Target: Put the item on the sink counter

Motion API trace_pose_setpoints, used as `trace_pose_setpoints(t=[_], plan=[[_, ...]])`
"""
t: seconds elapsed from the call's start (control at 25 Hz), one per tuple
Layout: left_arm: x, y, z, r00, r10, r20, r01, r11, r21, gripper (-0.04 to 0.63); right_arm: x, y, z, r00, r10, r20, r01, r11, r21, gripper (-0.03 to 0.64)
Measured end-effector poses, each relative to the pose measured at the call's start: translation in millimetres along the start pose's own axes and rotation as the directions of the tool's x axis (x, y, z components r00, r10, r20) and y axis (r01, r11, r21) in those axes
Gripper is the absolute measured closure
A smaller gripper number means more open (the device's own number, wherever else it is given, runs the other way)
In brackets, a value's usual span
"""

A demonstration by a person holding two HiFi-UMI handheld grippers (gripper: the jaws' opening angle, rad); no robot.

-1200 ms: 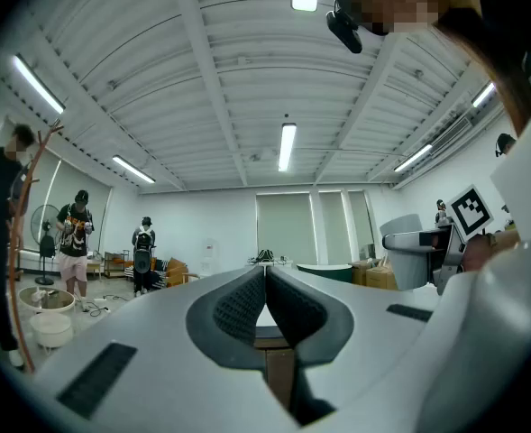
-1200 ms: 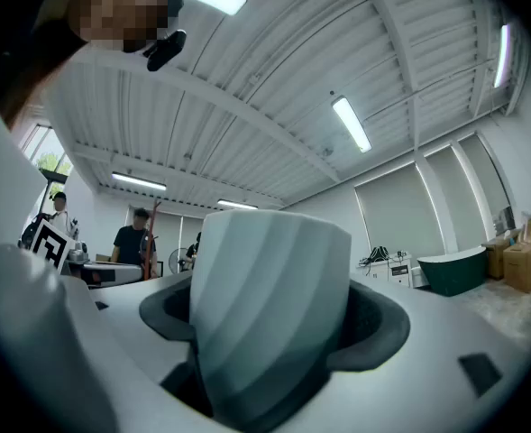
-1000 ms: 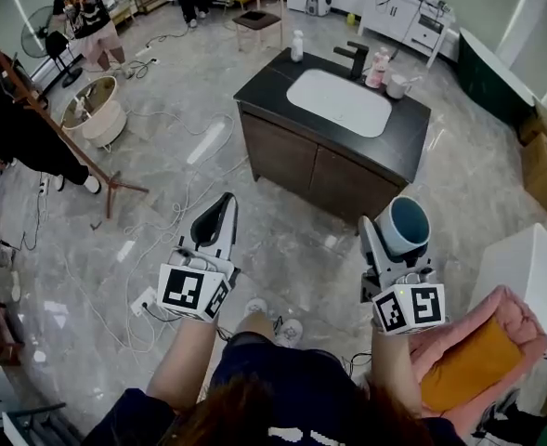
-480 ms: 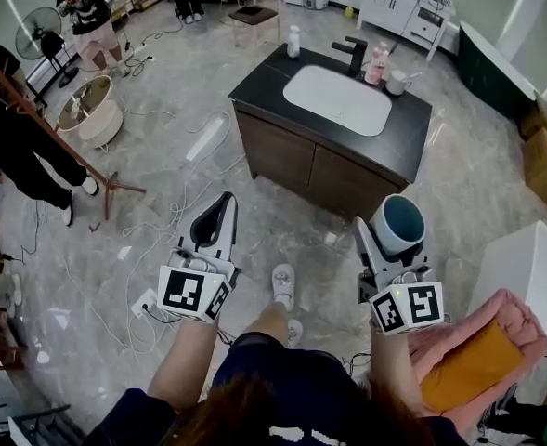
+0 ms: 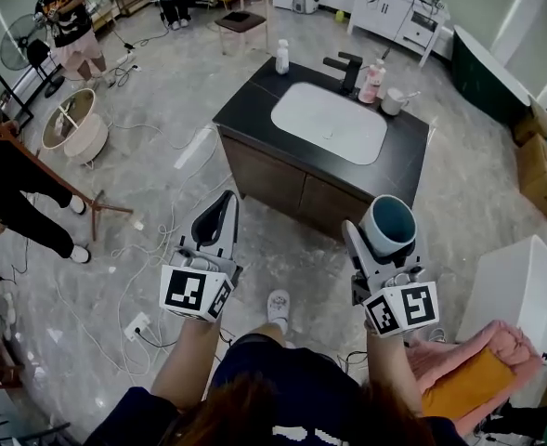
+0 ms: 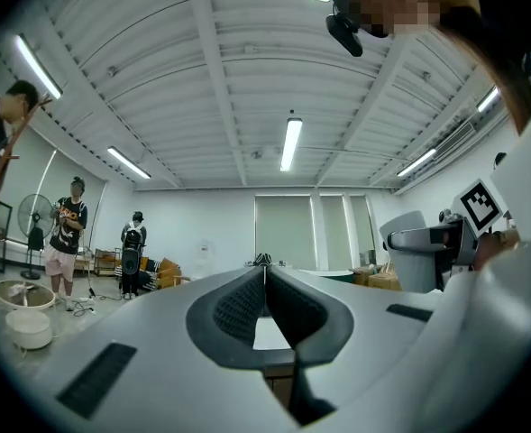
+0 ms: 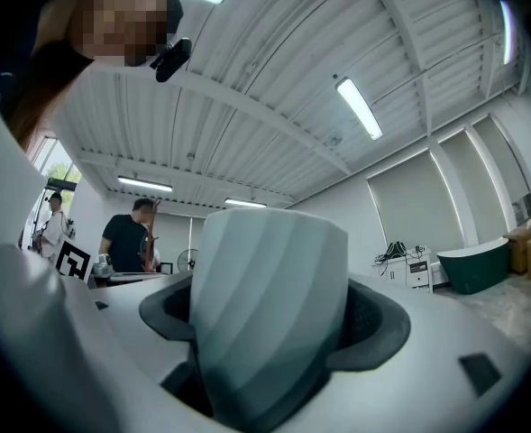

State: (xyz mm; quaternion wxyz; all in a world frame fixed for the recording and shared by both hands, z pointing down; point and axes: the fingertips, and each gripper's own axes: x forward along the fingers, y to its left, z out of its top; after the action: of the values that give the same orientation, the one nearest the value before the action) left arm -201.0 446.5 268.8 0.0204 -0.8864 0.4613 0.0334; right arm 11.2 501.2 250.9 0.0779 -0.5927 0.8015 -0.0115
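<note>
Cup (image 5: 387, 225), blue-grey and ribbed, with a dark teal inside: held upright between the jaws of the right gripper (image 5: 381, 246), mouth toward the head camera. In the right gripper view the cup (image 7: 270, 305) fills the gap between the two dark pads, which press on its sides. It is in the air above the floor, near the front of the sink counter (image 5: 245, 110) but not over it.

Left gripper (image 5: 223, 207): jaws together, nothing between them; the left gripper view shows the pads (image 6: 238, 307) meeting along a thin seam.

Each gripper bears a marker cube (image 5: 401, 309) with black-and-white square patterns, not letters.

Sink counter: dark top on a brown cabinet (image 5: 282, 179), with a white basin (image 5: 329, 124) sunk into it. Behind the basin stand a black faucet (image 5: 347, 68), a white bottle (image 5: 281, 57), a pink bottle (image 5: 373, 82) and a white mug (image 5: 396, 100); their labels are too small to read.

Far left on the floor: a round beige tub (image 5: 69, 130), contents unclear.
</note>
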Motion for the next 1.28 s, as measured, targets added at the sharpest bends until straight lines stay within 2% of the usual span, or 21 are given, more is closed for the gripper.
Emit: trace_pose_setpoints(t=[0.28, 0.68, 0.92, 1.28], plan=[[90.8, 36.6, -2.1, 0.999, -0.039, 0.008, 0.039, 0.999, 0.013, 0.572, 81.6, -38.1, 4.2, 1.0, -0.015, 0.022, 0.015, 1.0, 0.002, 0.202], [163.5, 60.7, -27.0, 0.999, -0.042, -0.029, 0.042, 0.999, -0.006, 0.572, 146.1, -89.6, -9.4, 0.999, -0.036, -0.003, 0.036, 0.999, 0.023, 0.202], [209.4, 61.8, -37.8, 0.999, -0.001, -0.04, 0.001, 1.0, 0.004, 0.572, 184.9, -127.6, -20.0, 1.0, 0.017, -0.011, -0.016, 0.999, 0.046, 0.202], [308.3, 53.9, -45.2, 0.99, 0.142, -0.02, -0.141, 0.989, 0.036, 0.572, 266.6, -214.1, -7.5, 0.982, 0.187, 0.023, -0.187, 0.982, 0.021, 0.204]])
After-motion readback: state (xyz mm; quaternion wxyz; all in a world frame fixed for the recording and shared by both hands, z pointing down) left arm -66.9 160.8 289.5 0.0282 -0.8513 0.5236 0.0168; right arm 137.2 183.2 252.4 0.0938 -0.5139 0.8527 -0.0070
